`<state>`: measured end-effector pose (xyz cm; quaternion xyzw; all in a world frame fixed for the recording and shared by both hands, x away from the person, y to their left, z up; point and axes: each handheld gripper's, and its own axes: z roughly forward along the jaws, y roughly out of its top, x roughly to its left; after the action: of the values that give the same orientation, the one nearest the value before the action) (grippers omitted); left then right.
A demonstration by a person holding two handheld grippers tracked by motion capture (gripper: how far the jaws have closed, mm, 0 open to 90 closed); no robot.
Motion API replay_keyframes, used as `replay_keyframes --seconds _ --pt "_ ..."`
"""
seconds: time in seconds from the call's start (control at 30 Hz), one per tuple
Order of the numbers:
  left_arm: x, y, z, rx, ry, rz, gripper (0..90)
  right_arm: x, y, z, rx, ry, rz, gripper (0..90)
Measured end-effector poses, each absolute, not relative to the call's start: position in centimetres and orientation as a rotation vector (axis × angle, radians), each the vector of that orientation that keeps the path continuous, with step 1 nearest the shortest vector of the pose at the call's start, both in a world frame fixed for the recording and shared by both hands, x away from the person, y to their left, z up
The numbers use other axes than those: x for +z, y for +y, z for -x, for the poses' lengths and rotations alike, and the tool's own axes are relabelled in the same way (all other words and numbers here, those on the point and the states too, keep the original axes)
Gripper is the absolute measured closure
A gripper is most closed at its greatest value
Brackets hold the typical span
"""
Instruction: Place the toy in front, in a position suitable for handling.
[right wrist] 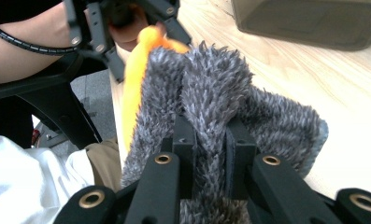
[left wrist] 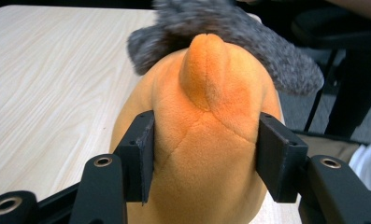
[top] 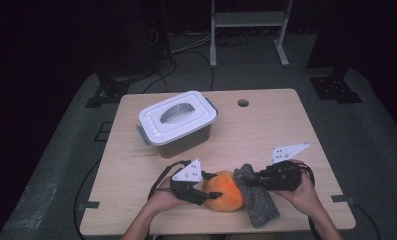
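Black jaws of our left gripper (left wrist: pixel 205 156) pinched the round orange plush toy (left wrist: pixel 206 140) at lower centre of the table; our right gripper (right wrist: pixel 210 154) was clamped on the shaggy grey fabric piece (right wrist: pixel 211 88) beside it. Both looked light, soft and squashy, so we judged a deep pinch safest. The lidded white plastic box (top: pixel 177 119) stood well apart, upper left.

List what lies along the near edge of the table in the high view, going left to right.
Left gripper, its jaws on the round orange plush toy → that toy → fuzzy grey cloth, draped against the toy's right side → right gripper, shut on a fold of the cloth.
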<state>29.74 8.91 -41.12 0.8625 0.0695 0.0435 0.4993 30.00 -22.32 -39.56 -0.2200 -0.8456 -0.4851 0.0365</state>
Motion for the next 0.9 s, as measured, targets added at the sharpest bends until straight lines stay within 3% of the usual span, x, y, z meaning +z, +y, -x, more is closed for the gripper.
replay_keyframes --seconds 0.23,0.53,0.9 --pt "-41.0 9.2 -30.3 0.107 0.28 -2.06 43.7 -38.6 -21.6 -29.3 -1.493 -2.639 0.628 77.7" --pt "-41.0 6.7 -27.9 0.149 0.042 -2.133 42.0 -37.0 -19.8 -28.2 -1.533 -2.66 0.519 77.6" --pt "-41.0 6.4 -27.5 0.163 -0.004 -2.156 43.5 -38.0 -20.8 -29.2 -1.535 -2.615 0.587 77.7"
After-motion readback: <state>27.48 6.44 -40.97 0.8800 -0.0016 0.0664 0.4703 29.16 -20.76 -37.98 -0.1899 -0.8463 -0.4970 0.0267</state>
